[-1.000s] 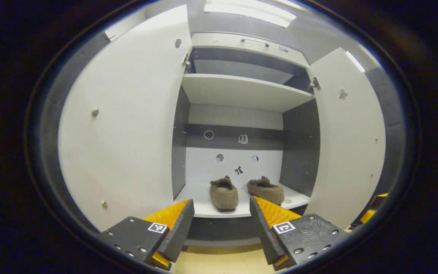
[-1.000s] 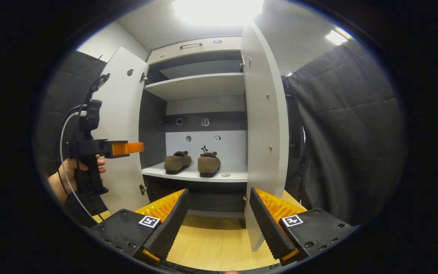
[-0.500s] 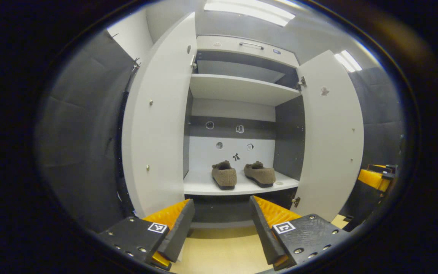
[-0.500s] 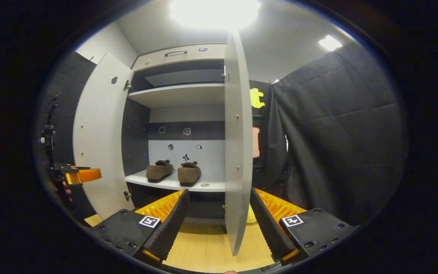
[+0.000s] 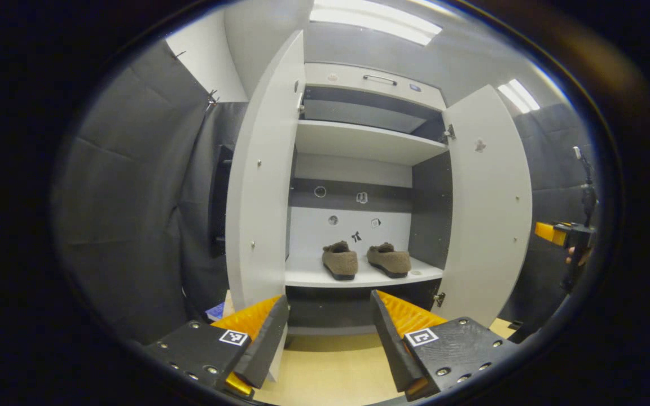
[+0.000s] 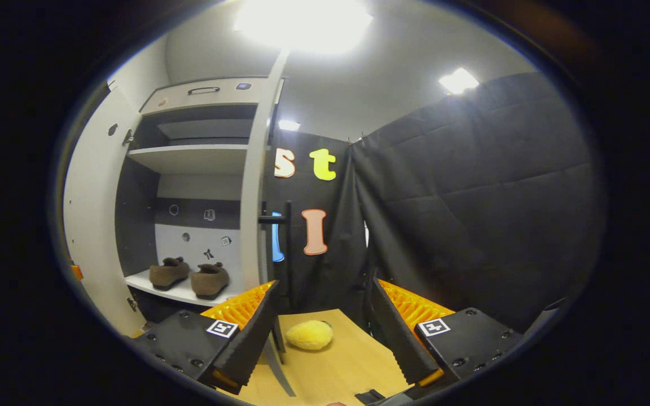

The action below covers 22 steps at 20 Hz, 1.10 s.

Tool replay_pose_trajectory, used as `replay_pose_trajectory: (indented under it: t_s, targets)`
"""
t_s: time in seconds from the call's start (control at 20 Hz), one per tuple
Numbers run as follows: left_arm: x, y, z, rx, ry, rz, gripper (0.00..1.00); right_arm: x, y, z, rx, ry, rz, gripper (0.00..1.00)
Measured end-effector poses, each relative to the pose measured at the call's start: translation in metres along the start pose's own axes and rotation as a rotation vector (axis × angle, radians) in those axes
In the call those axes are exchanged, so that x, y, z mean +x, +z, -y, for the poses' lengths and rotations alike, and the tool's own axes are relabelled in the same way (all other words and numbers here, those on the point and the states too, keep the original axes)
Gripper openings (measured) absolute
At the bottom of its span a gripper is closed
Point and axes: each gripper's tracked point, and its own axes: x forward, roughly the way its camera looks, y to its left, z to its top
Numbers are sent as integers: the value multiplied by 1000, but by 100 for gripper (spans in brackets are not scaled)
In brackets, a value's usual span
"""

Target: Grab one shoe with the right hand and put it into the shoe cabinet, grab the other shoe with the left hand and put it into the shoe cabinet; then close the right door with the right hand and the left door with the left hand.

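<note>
Both tongs, left [image 5: 329, 344] and right [image 6: 322, 332], gape empty; right view has swung rightward, shoes [image 6: 189, 276] now lower left, cabinet doors [image 5: 260, 186] open.

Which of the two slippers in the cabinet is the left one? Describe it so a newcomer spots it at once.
Find the tall white shoe cabinet with both doors swung open. On its lowest inner shelf two brown fuzzy slippers stand side by side. The left slipper is nearer the left door and points heel-out straight at the viewer, while its neighbour, the right slipper, is angled sideways.
</note>
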Motion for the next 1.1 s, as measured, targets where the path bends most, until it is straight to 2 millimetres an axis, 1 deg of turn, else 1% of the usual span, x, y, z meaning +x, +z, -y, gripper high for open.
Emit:
replay_pose_trajectory:
  t_s: [0.2,0.25,0.3,0.35,0.4,0.45,0.5,0.55,0.6,0.65,0.8,0.85,1.0,1.1]
  targets:
    - [-8,0,-14,-9,29,0,87,24,-1,15,-28,-103,-17,95]
    - [-10,0,-21,-16,40,1,87,29,-1,16,-31,-122,-22,99]
    - [-13,0,-28,-21,55,0,87,32,-2,15,-33,-134,-26,99]
    - [-15,0,-36,-22,70,-1,84,36,-3,12,-36,-136,-32,99]
    - [-18,0,-43,-21,86,-1,84,38,-4,9,-40,-135,-39,95]
    - [-21,0,-51,-18,100,-1,87,38,-6,6,-47,-137,-46,95]
    - [-24,1,-59,-14,114,-1,87,37,-5,6,-59,-154,-44,99]
    - [-27,1,-64,-11,125,-2,87,40,-4,5,-72,-163,-35,92]
    - [-28,2,-68,-12,133,-3,87,38,-4,2,-82,-162,-31,96]
    - [-32,2,-74,-14,139,-4,87,36,-3,0,-85,-156,-29,92]
    - [-35,4,-89,-18,148,-6,84,32,-1,-5,-71,-136,-39,89]
    - [-35,4,-92,-21,149,-5,87,31,-1,-9,-68,-134,-38,93]
    - [-38,3,-98,-26,147,-8,87,25,-1,-30,-65,-108,-37,93]
    - [-39,1,-101,-27,147,-14,87,20,0,-41,-66,-84,-32,93]
